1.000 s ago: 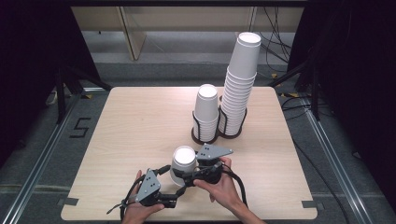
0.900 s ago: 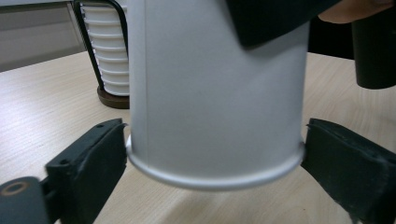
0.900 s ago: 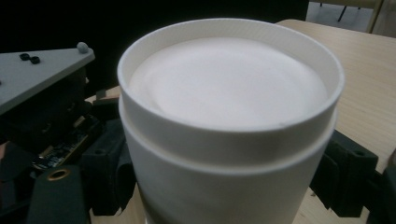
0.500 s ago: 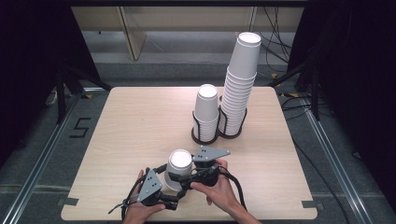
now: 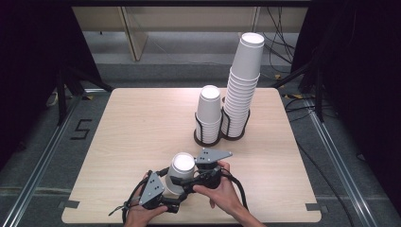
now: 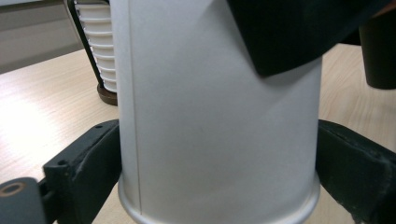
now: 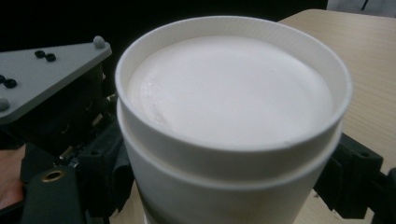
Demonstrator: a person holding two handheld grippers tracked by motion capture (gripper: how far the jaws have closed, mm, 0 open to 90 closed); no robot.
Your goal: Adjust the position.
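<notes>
An upside-down white paper cup [image 5: 182, 164] stands near the table's front edge between both grippers. My left gripper [image 5: 174, 190] comes from the lower left. In the left gripper view its jaws touch both sides of the cup [image 6: 210, 116] just above the rim; they have just been closing on it. My right gripper [image 5: 185, 178] reaches in from the right, and its jaws clasp the cup [image 7: 229, 93] higher up. A step runs around the cup under its top; I cannot tell if a second cup is nested inside. One right jaw [image 6: 280, 37] crosses the cup's upper part.
Behind, right of centre, a short stack of cups [image 5: 209, 109] and a tall stack [image 5: 243, 80] stand in black wire holders [image 5: 208, 138]. The wooden table [image 5: 132, 123] is bare on its left half. Dark curtains and cables flank the table.
The cup's top has shifted slightly to the left and towards the front edge. Both hands stay where they were.
</notes>
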